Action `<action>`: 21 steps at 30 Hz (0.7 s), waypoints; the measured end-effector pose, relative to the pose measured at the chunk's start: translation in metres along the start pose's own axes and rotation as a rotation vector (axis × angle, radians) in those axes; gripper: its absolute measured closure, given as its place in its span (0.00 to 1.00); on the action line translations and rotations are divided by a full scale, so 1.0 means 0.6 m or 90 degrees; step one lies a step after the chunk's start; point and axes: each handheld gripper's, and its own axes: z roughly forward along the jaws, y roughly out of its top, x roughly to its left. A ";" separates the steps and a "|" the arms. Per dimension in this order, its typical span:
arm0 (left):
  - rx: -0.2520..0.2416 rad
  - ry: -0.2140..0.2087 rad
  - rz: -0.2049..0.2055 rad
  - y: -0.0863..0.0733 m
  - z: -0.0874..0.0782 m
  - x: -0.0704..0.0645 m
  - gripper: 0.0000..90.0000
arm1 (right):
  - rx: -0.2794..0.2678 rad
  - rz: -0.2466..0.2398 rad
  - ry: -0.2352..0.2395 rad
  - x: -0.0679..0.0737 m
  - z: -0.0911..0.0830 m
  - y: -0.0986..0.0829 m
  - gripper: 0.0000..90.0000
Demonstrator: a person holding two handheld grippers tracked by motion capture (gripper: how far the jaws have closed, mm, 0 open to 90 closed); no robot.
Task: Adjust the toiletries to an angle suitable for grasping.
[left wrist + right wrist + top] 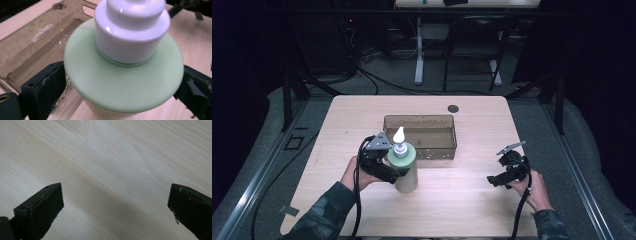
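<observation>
Pale green plastic makes up the pump bottle (404, 167), a smooth, rounded cylinder with a flat, disc-like shoulder and a glossy white stepped collar under a white pump head. It stands upright on the table (462, 205), just in front of the near left corner of the tray (444, 150). The left gripper (399, 172) grasps it: in the left gripper view the two black jaws press against opposite sides of the bottle (123, 82) just under the shoulder, their pads rough and chipped at the edges. The bottle's lower body is hidden below the shoulder in that view, and the pump head is cut off by the top edge; the whole view is slightly soft.

The tray is a shallow rectangular box of translucent brownish plastic, with whitish smears and scuffs across its floor (37, 47). Its near wall is partly hidden behind the bottle in the high view.

The table is light wood-grain laminate with rounded corners, matte, with long diagonal grain lines plain in the right gripper view (112, 170). A small dark round spot (453, 108) sits near its far edge; what it is cannot be made out.

The right gripper (492, 181) is held low over bare table at the right, well apart from the bottle. Its jaws stand wide apart with nothing between them, their black pads (42, 207) blocky and worn at the corners.
</observation>
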 end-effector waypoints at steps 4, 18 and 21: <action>-0.014 0.035 -0.023 0.006 -0.005 -0.015 0.01 | 0.000 0.000 0.001 0.000 0.001 0.000 0.00; -0.005 0.097 -0.053 0.010 0.001 -0.033 0.13 | 0.006 0.005 0.005 -0.001 0.002 -0.001 0.00; -0.001 0.080 -0.042 0.010 -0.001 -0.025 0.13 | 0.006 0.005 0.005 -0.001 0.002 -0.001 0.00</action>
